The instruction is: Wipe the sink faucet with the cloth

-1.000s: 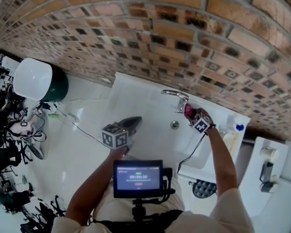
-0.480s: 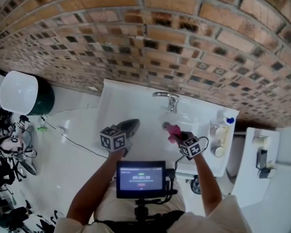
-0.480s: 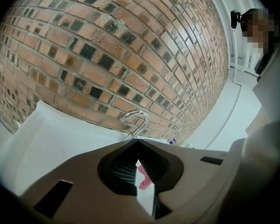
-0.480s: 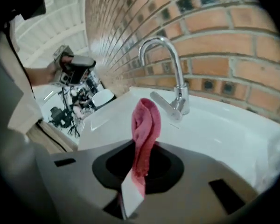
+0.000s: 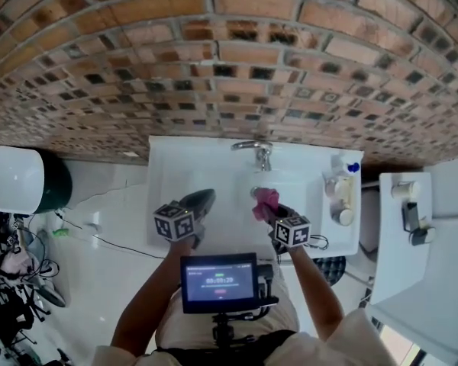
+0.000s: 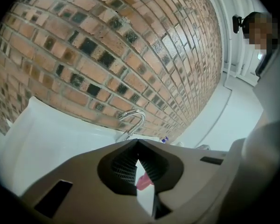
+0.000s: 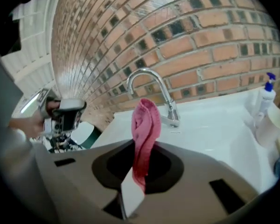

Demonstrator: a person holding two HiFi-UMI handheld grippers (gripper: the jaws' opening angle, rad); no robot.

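From here I read my right gripper (image 5: 272, 212) as clamped on the pink cloth (image 5: 265, 201): in the right gripper view the jaws pinch its lower end, and the rest stands up in a folded loop above them. The cloth hangs over the basin of the white sink (image 5: 166, 165), nearer me than the chrome faucet (image 5: 256, 150) and not touching it. It covers whatever lies on the basin floor beneath it. My left gripper (image 5: 198, 200) is to the left over the sink with its jaws brought together at the tips and nothing between them. Its own body fills the lower half of the left gripper view, so there I get only the faucet's arch and a sliver of pink through the slit. Beyond the faucet rises the brick wall (image 5: 214, 52). A blue-topped spray bottle (image 5: 351, 169) stands on the sink's right end; the containers beside it are too blurred to name.
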